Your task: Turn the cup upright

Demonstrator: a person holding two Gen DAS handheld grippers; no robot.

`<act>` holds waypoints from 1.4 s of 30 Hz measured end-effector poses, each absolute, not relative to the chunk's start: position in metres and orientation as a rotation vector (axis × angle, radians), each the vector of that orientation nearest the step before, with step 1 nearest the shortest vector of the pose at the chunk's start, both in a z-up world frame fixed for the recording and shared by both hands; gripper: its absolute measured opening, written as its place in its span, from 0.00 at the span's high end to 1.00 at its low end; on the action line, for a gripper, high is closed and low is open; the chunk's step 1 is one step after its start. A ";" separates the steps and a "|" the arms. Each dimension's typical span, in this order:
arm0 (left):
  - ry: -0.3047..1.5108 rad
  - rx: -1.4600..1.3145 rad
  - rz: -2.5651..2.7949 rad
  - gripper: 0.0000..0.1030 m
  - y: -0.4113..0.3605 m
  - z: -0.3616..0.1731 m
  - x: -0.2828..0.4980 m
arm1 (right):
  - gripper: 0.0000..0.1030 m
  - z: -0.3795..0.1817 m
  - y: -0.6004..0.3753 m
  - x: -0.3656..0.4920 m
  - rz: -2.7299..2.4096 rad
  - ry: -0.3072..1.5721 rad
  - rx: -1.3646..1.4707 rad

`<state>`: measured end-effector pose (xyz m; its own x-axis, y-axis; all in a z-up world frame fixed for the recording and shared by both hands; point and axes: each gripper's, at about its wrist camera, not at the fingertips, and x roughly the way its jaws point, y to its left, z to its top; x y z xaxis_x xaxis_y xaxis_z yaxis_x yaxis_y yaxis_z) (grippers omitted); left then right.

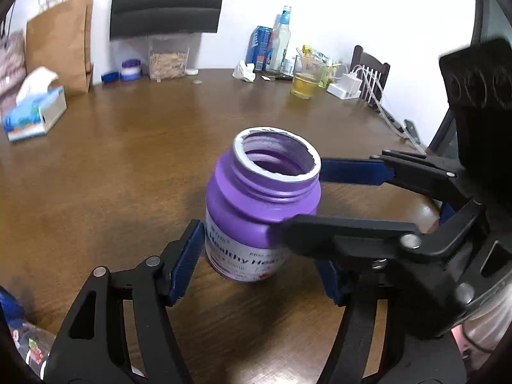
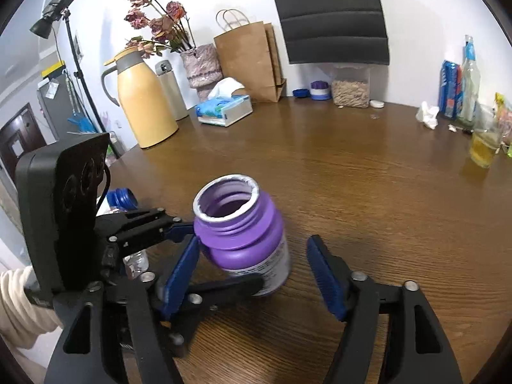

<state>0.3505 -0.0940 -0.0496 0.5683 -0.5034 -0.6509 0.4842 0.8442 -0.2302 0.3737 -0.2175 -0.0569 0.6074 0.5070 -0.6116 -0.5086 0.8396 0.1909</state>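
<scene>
The purple cup [image 1: 262, 204] stands mouth-up on the bench [image 1: 128, 172], so the flip looks done. The right gripper [image 1: 297, 198] clasps its neck; the left gripper [image 1: 256, 268] straddles it, spread wide. Only releasing remains.

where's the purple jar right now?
The purple jar stands mouth-up on the wooden table, centre of both wrist views, between the fingers of both the left gripper and the right gripper.

Jar [image 1: 256, 198]: matt purple plastic w/ glossy paper label, torn foil at rim. Table [image 1: 128, 176]: glossy wood grain. Bag [image 2: 249, 60]: matt brown paper. Pads [image 2: 323, 275]: ribbed blue plastic.
</scene>
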 end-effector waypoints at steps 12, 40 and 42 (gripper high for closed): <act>0.608 0.080 -0.474 0.19 -0.075 0.015 0.297 | 0.16 -0.015 -0.256 0.329 0.425 0.624 0.007; 0.357 0.023 0.050 0.00 0.024 0.033 0.059 | 0.16 0.001 -0.192 0.119 0.322 0.403 -0.154; 0.377 0.009 0.030 0.00 0.022 0.027 0.046 | 0.16 -0.003 -0.196 0.106 0.339 0.413 -0.104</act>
<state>0.0462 0.0217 0.0267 0.9293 0.0308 -0.3679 -0.0274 0.9995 0.0145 0.1057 -0.1961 -0.0029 0.8609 0.3015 -0.4098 -0.3434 0.9387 -0.0307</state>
